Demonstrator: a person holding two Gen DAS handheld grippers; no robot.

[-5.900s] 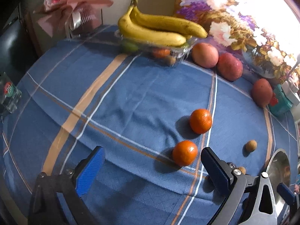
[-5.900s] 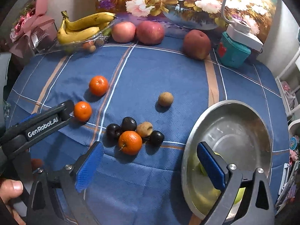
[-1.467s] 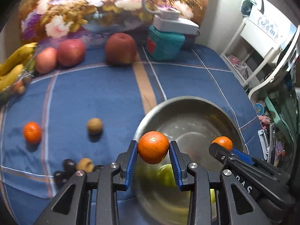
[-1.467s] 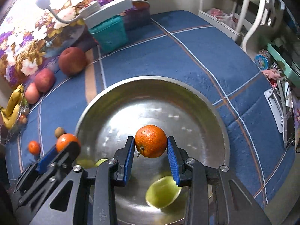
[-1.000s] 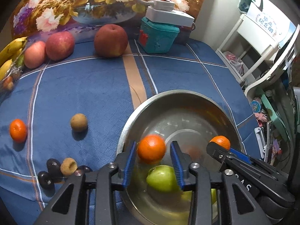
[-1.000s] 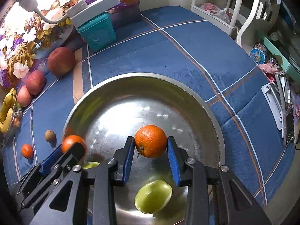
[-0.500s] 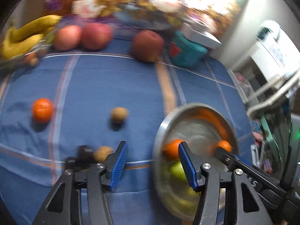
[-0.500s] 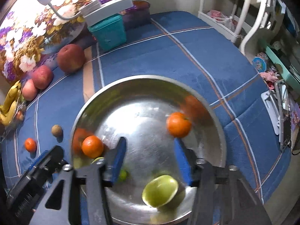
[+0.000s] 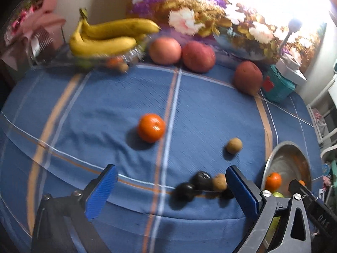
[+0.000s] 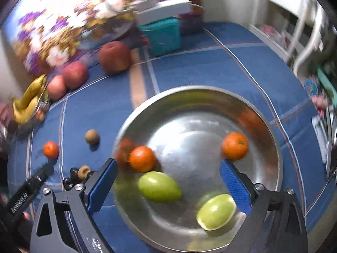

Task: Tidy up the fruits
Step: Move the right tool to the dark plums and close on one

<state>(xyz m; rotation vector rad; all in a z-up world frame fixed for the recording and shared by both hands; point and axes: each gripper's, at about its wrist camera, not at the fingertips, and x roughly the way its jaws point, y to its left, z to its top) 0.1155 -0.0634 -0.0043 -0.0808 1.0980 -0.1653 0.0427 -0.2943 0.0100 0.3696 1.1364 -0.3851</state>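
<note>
My right gripper (image 10: 168,179) is open and empty above the steel bowl (image 10: 271,126). In the bowl lie two oranges (image 10: 142,159) (image 10: 234,146) and two green fruits (image 10: 159,187) (image 10: 215,211). My left gripper (image 9: 170,186) is open and empty over the blue cloth. One orange (image 9: 151,127) lies on the cloth ahead of it. Dark plums (image 9: 185,191) and small brown fruits (image 9: 233,146) lie near its right finger. The bowl (image 9: 294,147) shows at the right edge of the left wrist view.
Bananas (image 9: 105,35) on a clear tray and three red apples (image 9: 198,53) line the back of the table. A teal box (image 9: 278,88) stands at the back right. A floral picture is behind. A white rack (image 10: 305,21) stands beyond the table.
Both grippers opened and dropped their oranges into the bowl. The left gripper then swung left, away from the bowl, toward the orange on the cloth.
</note>
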